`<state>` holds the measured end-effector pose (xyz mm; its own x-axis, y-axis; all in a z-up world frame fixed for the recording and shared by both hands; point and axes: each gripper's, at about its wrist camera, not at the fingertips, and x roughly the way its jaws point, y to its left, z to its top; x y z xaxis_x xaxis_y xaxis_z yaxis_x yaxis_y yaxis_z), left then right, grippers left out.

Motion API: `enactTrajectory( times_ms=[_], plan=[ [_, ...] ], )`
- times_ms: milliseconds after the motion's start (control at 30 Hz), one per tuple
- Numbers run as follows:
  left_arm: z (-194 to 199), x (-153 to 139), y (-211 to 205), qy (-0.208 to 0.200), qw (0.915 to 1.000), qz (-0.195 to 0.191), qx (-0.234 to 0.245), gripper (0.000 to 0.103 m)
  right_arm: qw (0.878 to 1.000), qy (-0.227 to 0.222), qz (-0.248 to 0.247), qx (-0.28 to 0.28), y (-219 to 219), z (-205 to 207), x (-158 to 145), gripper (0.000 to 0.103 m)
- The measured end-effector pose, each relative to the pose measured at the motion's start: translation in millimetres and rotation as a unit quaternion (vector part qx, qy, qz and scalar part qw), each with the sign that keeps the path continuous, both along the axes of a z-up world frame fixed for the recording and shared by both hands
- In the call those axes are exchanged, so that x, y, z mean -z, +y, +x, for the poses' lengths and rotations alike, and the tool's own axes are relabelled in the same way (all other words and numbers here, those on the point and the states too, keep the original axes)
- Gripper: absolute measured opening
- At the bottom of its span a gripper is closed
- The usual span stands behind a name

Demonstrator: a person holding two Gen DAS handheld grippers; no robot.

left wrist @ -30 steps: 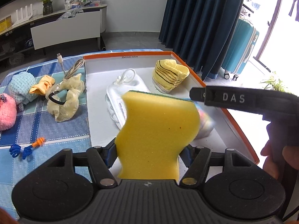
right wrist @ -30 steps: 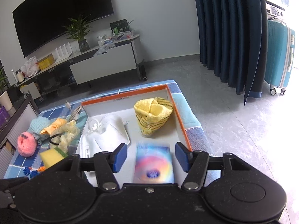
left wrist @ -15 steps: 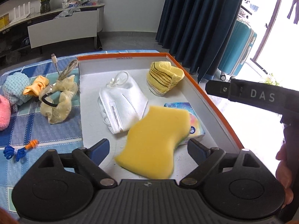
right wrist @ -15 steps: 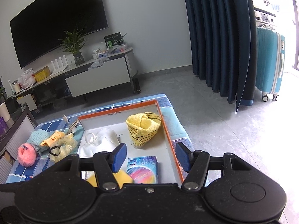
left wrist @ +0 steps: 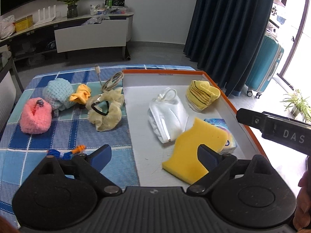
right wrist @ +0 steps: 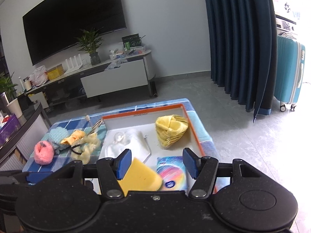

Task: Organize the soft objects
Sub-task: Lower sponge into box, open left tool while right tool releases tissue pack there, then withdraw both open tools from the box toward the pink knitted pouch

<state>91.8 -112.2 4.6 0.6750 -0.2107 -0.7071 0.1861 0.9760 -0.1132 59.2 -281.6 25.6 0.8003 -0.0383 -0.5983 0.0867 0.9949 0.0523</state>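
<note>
Sweeping the left-wrist frame from its left edge: a pink knitted pouch [left wrist: 36, 118] sits at middle left on the blue checked cloth [left wrist: 64, 136], then a pale blue crocheted piece [left wrist: 58, 91] with an orange bow [left wrist: 81, 95], a cream scrunchie [left wrist: 107, 112] just right of them, and blue-and-orange earplugs [left wrist: 66, 152] lower down. None of these is in the orange-rimmed tray [left wrist: 229, 99] yet, so they are, I judge, what is left to sort.

In the right half of the frame the tray holds a white face mask [left wrist: 167, 116], a yellow striped cloth [left wrist: 202, 95] at upper right, and the yellow sponge [left wrist: 194, 145], which lies free on the tray floor with one corner resting on a rainbow tissue pack [left wrist: 229, 136].

The left gripper [left wrist: 153, 155] has its jaws wide apart and opening, with nothing pressed between the pads. The right gripper [right wrist: 157, 162] hangs over the tray's near end with jaws apart and clamping nothing.

The step in hand looks like clearing away after the release. To do it well, lift the left gripper straight clear so its right pad does not drag the sponge, then swing toward the scrunchie, the nearest loose item, and pinch its bunched fabric rather than the thin black hair tie [left wrist: 99, 107] lying on it.
</note>
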Motion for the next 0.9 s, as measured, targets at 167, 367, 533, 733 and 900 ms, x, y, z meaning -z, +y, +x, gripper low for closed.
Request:
enactTrajectory(
  times_ms=[167, 367, 533, 733, 900],
  plan=[
    [-3.5, -0.9, 24.5, 0.002, 0.9996, -0.004, -0.027, 0.098, 1.000, 0.014, 0.004, -0.021, 20.3, 0.3, 6.6, 0.071],
    [-10.0, -4.5, 51.2, -0.003, 0.9987, -0.001, -0.050, 0.099, 0.999, 0.023, 0.005, -0.047, 49.3, 1.6, 10.7, 0.071],
    [-16.3, -3.6, 75.9, -0.002, 0.9973, -0.003, -0.073, 0.099, 0.997, 0.029, 0.003, -0.067, 70.2, 4.3, 14.1, 0.071],
    [-20.7, -4.8, 102.2, -0.003, 0.9950, -0.008, -0.100, 0.099, 0.995, 0.040, 0.000, -0.090, 93.9, 10.4, 20.4, 0.071],
    [-24.1, -2.8, 119.6, -0.002, 0.9933, -0.012, -0.115, 0.099, 0.993, 0.047, 0.000, -0.106, 110.1, 15.2, 26.8, 0.071]
  ],
)
